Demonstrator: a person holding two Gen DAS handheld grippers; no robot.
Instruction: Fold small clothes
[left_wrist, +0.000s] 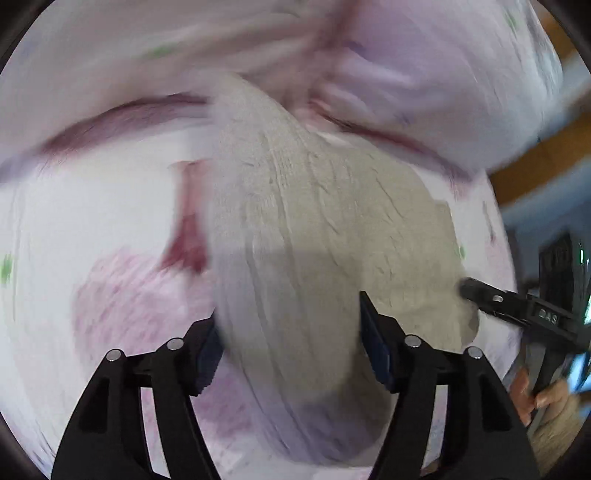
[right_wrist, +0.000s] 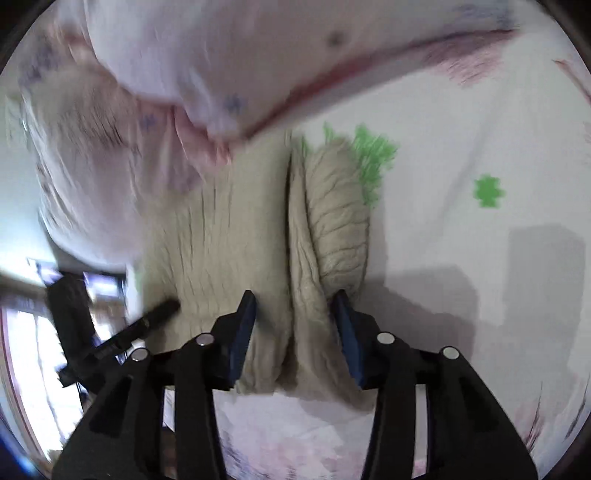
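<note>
A small beige ribbed garment (left_wrist: 317, 236) lies bunched on a white bedsheet with pink and green prints (left_wrist: 92, 221). My left gripper (left_wrist: 291, 332) is open, its jaws on either side of the garment's near fold. My right gripper (right_wrist: 295, 325) is open too, its jaws straddling the garment's (right_wrist: 258, 240) near edge, where two rolled folds meet. The right gripper's fingers show at the right of the left wrist view (left_wrist: 491, 299), touching the garment's edge. The left gripper's finger shows at the left of the right wrist view (right_wrist: 155, 314). Both views are motion-blurred.
A pale pink floral cloth or pillow (right_wrist: 155, 92) lies heaped behind the garment; it also shows in the left wrist view (left_wrist: 424, 74). The sheet (right_wrist: 480, 166) spreads to the right. A wooden edge (left_wrist: 546, 155) and dark objects sit beyond the bed at right.
</note>
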